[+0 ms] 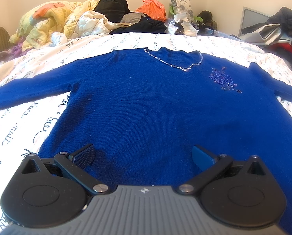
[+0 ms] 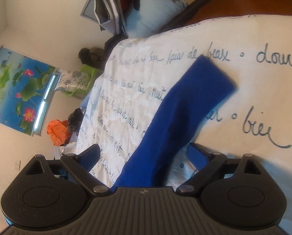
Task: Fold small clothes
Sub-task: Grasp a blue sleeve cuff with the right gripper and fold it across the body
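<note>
A royal blue sweater [image 1: 155, 101] lies flat, front up, on a white quilt, sleeves spread to both sides. It has a rhinestone neckline [image 1: 173, 62] and a beaded motif [image 1: 224, 79] on the chest. My left gripper [image 1: 144, 156] is open over the sweater's bottom hem, fingers apart and holding nothing. My right gripper [image 2: 143, 154] is open over one blue sleeve [image 2: 177, 113], which runs between its fingers toward the cuff [image 2: 214, 74]. The fingers do not pinch it.
The white quilt [image 1: 87, 45] with dark script covers the bed. Piled bedding [image 1: 48, 23], dark clothes [image 1: 112, 4] and an orange bag [image 1: 153, 7] lie at the far end. More clothes [image 1: 279, 31] are stacked at the right. A lotus picture [image 2: 18, 92] hangs by the window.
</note>
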A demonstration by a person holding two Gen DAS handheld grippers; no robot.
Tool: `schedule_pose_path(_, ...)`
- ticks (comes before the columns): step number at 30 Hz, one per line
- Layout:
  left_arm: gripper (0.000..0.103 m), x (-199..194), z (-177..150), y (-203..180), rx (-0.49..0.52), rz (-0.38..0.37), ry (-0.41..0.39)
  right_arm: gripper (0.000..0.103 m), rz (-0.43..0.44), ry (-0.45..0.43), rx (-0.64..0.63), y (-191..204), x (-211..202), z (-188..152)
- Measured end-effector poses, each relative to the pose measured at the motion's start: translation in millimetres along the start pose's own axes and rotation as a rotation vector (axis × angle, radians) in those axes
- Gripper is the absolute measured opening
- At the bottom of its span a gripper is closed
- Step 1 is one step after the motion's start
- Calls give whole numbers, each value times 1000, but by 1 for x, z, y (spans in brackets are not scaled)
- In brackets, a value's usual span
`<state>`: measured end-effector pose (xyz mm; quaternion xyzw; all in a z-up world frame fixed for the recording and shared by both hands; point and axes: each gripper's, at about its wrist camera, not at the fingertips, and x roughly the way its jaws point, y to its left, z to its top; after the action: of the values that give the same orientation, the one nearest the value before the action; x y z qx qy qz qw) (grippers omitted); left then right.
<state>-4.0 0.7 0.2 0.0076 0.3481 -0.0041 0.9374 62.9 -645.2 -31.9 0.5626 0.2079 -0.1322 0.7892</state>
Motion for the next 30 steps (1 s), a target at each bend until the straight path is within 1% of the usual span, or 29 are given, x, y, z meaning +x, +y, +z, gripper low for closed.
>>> schedule_pose_path(5,103,0,0,-1,0,-1,0,98,21,-9,61,0,10,8)
schedule_pose_path(7,103,0,0,-1,0,-1,0,95,7,-44,57,-1,9,10)
schedule_pose_path(8,103,0,0,-2,0,-1,0,90,-4,-61,41,-2,9,11)
schedule_pose_path(9,103,0,0,-1,0,-1,0,72,-27,-71,20,-1,9,11)
schedule_pose_path(10,103,0,0,-1,0,-1,0,57,-63,-71,0,-2,11,11)
schedule_pose_path(11,103,0,0,-1,0,-1,0,28,-101,-67,-19,-2,13,11)
schedule_pose_path(12,103,0,0,-1,0,-1,0,10,-126,-72,-35,-4,15,11)
schedule_pose_path(13,103,0,0,-1,0,-1,0,6,-139,-82,-54,-6,16,11)
schedule_pose_path(14,103,0,0,-2,0,-1,0,6,-142,-97,-77,-5,16,9)
schedule_pose_path(15,103,0,0,-1,0,0,0,6,-165,-114,-109,-1,15,6)
schedule_pose_path(16,103,0,0,-1,0,-1,0,6,-191,-137,-156,9,14,0)
schedule_pose_path(17,103,0,0,-1,-1,-1,0,6,-193,-154,-218,23,14,-11)
schedule_pose_path(18,103,0,0,-1,0,-1,0,6,-158,-154,-284,42,12,-26)
schedule_pose_path(19,103,0,0,-1,0,-1,0,6,-107,-133,-361,64,12,-46)
schedule_pose_path(21,103,0,0,-1,0,-1,0,6,2,-48,-542,115,16,-103)
schedule_pose_path(23,103,0,0,-1,0,-1,0,6,126,76,-719,162,23,-174)
schedule_pose_path(25,103,0,0,-1,0,-1,0,7,233,216,-828,193,33,-243)
schedule_pose_path(26,103,0,0,-1,0,-2,0,16,267,295,-874,203,42,-275)
schedule_pose_path(27,103,0,0,-1,1,-2,0,36,294,373,-922,209,51,-303)
schedule_pose_path(28,103,0,0,-1,3,-4,0,48,301,424,-963,211,57,-327)
schedule_pose_path(29,103,0,0,-1,5,-8,1,63,287,435,-990,209,60,-343)
schedule_pose_path(30,103,0,0,-1,6,-12,1,65,268,420,-1007,205,58,-353)
